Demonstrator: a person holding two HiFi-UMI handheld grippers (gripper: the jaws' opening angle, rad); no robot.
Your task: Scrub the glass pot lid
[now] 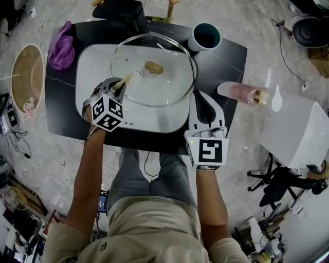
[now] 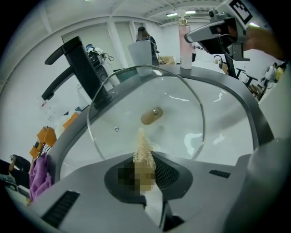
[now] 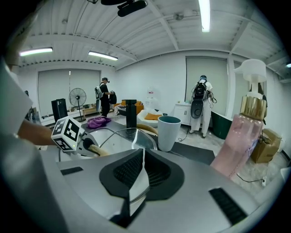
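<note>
The glass pot lid (image 1: 159,85) with a wooden knob (image 1: 153,67) lies tilted over the white sink (image 1: 95,64). My right gripper (image 1: 197,98) is shut on the lid's right rim; in the right gripper view the rim (image 3: 133,139) runs between the shut jaws of that gripper (image 3: 142,175). My left gripper (image 1: 119,86) is shut on a beige fibrous scrubber (image 1: 126,79), whose tip rests at the lid's left edge. In the left gripper view the scrubber (image 2: 143,152) sticks out of the gripper (image 2: 143,172) toward the lid (image 2: 182,113).
A black faucet (image 1: 123,13) stands behind the sink. A teal-lined cup (image 1: 206,37) and a pink pump bottle (image 1: 241,93) sit at the right on the dark table (image 1: 226,61). A purple cloth (image 1: 61,46) lies at the left.
</note>
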